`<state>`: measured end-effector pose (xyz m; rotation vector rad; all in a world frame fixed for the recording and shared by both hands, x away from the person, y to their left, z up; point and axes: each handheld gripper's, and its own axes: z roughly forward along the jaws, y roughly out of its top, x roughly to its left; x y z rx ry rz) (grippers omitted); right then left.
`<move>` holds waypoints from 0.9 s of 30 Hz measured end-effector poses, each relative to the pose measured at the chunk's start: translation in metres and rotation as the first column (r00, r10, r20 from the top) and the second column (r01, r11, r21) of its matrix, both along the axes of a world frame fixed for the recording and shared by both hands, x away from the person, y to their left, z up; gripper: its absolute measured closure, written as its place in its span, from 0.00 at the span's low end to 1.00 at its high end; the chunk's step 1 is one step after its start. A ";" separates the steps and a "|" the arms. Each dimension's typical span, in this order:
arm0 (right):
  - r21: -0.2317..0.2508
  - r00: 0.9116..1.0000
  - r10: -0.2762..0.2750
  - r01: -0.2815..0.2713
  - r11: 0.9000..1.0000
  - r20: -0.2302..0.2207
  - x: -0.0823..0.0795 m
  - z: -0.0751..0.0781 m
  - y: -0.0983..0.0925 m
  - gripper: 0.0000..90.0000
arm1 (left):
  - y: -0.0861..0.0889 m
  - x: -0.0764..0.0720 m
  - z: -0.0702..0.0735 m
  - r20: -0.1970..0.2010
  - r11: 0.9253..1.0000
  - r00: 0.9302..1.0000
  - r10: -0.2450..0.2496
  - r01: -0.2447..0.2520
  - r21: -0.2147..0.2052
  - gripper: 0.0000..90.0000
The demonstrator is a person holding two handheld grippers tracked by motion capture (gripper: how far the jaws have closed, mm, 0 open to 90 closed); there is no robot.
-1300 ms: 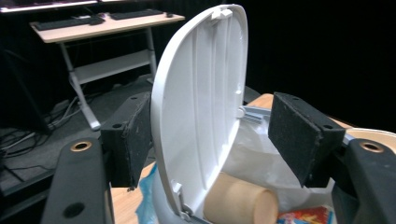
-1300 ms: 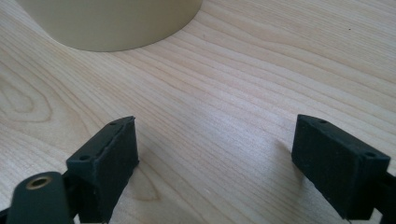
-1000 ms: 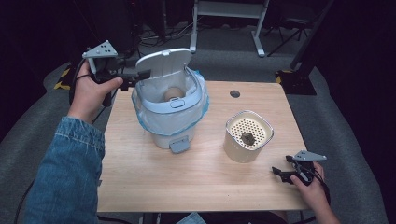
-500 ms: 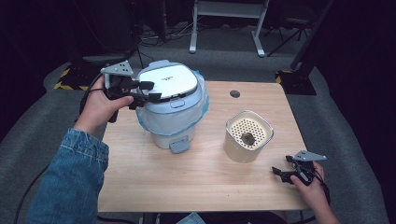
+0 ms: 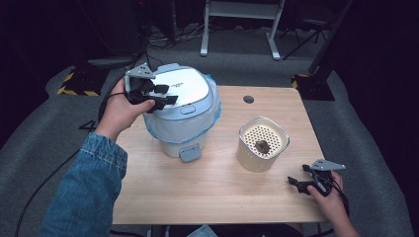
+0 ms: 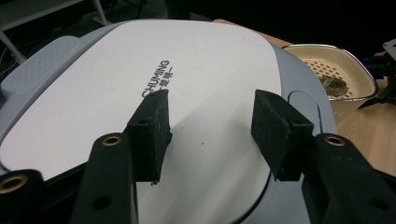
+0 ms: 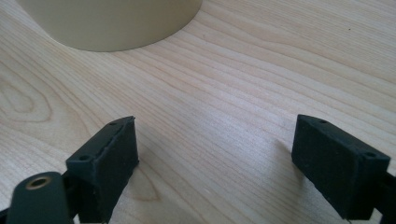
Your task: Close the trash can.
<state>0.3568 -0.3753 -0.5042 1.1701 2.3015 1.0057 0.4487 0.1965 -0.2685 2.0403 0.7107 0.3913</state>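
Nearest the person, at the front right corner of the wooden table (image 5: 207,197), the right gripper (image 5: 302,183) rests low over the wood in the right hand (image 5: 330,201), its jaws spread wide with nothing but bare tabletop between them; in the right gripper view the pads (image 7: 105,161) sit just above the grain, and the cream base of the basket rises close ahead. A little farther in stands that cream basket (image 5: 262,144), its perforated tray holding a small dark lump of food (image 5: 262,146). To its left, well apart from it, sits the white and pale blue rice cooker (image 5: 182,111) with its lid (image 6: 154,93) down flat and a grey latch at the front. At the cooker's far left edge the left hand (image 5: 121,109), in a denim sleeve (image 5: 84,192), holds the left gripper (image 5: 165,96) over the lid. Its jaws stand open, gripping nothing, with the white lid surface showing between the pads (image 6: 152,128); whether they touch the lid cannot be told. Beyond the table lie grey carpet and a white frame's legs (image 5: 237,24).
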 end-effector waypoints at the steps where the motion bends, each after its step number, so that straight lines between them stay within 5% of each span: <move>1: 0.000 1.000 0.000 0.000 1.000 0.000 0.000 0.000 0.000 0.16 | -0.001 0.000 0.000 -0.001 1.000 1.000 0.009 -0.009 0.003 0.53; 4: 0.000 1.000 0.000 0.000 1.000 0.000 0.000 0.000 0.000 0.16 | -0.005 -0.001 0.003 -0.007 0.998 1.000 0.006 -0.006 0.065 0.56; 10: 0.000 1.000 0.000 0.000 1.000 0.000 0.000 0.000 0.000 0.16 | -0.011 -0.004 0.002 0.055 0.996 0.998 0.006 -0.011 0.090 0.59; 14: 0.000 1.000 0.000 0.000 1.000 0.000 0.000 0.000 0.000 0.16 | -0.014 -0.007 -0.001 0.056 0.997 0.998 0.021 -0.025 0.069 0.37; 19: 0.000 1.000 0.000 0.000 1.000 0.000 0.000 0.000 0.000 0.16 | -0.014 -0.027 0.001 0.058 1.000 0.998 -0.018 0.018 0.000 0.33; 27: 0.000 1.000 0.000 0.000 1.000 0.000 0.000 0.000 0.000 0.16 | -0.010 -0.068 0.002 0.067 1.000 0.998 -0.008 0.009 -0.014 0.31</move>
